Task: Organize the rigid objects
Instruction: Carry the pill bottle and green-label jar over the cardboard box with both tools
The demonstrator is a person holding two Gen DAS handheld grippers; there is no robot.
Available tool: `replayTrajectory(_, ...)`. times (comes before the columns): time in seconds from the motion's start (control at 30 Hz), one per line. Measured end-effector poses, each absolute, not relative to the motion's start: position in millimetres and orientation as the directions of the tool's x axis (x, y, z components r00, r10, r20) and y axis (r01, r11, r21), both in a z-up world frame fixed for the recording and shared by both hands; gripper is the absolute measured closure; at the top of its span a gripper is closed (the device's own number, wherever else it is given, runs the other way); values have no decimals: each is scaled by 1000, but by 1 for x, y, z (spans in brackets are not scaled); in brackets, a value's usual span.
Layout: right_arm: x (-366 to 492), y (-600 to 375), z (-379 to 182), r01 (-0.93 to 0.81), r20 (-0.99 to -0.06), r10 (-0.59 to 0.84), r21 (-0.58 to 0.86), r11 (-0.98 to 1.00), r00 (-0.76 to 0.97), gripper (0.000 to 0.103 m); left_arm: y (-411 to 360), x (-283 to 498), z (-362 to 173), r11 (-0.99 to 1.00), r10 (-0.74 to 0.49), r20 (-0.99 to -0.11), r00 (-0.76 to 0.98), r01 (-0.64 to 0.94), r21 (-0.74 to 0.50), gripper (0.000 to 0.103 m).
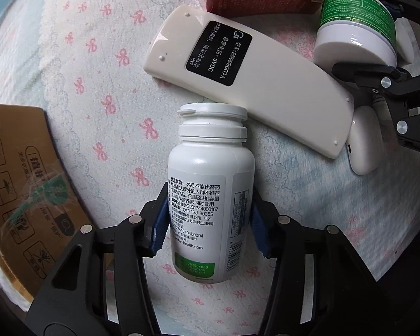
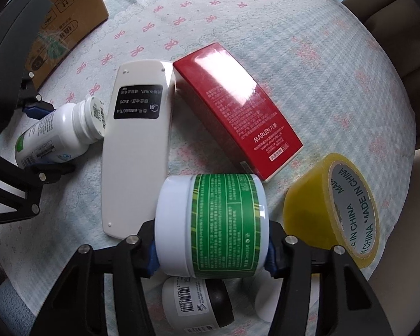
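Note:
My left gripper is shut on a white pill bottle with its cap toward a white remote that lies face down. The bottle also shows in the right wrist view, with the left gripper's blue pads around it. My right gripper is shut on a white jar with a green label, lying on its side between the pads. The jar and right gripper also show at the upper right of the left wrist view. The remote lies left of the jar.
A red box lies beyond the jar, a yellow tape roll to its right. A cardboard box stands at the left. A small white bottle with a black cap lies under the right gripper. A white case lies by the remote.

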State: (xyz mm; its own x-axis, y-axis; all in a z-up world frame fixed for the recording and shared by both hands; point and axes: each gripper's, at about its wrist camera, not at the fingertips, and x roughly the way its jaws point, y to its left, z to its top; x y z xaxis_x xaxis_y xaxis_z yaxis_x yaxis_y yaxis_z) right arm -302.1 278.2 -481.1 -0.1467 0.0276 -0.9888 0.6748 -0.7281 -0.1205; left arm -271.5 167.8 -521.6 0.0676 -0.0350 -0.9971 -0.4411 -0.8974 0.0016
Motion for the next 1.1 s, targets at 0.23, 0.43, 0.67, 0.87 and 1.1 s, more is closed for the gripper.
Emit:
replayTrajectory(0.23,-311,292,-465,548,-990,6,-83,-832,-141,51,149,-281,-505,-939,32,-999,38,-340,-43,56)
replayTrajectory(0.43,-318,315,-432,362,-986,-81,22,-932,-149,51,135,-285,-484,-952,83,-996,11,-295,-83,56)
replayTrajectory(0.67,-293,313,-379,226,-969,-128,80,-971,-209,51,117,-283,-423,-958,158,-985,-69,-253,-136,56)
replayTrajectory(0.87,-272,295,-320,172,-951,-158,114,-978,-264,51,114,-266,-332,-953,217,-957,-191,-253,-166,56)
replayTrajectory(1.1,-246,237,-268,172,-935,-178,129,-976,-306,51,48,-264,-275,-948,247,-929,-276,-268,-172,56)
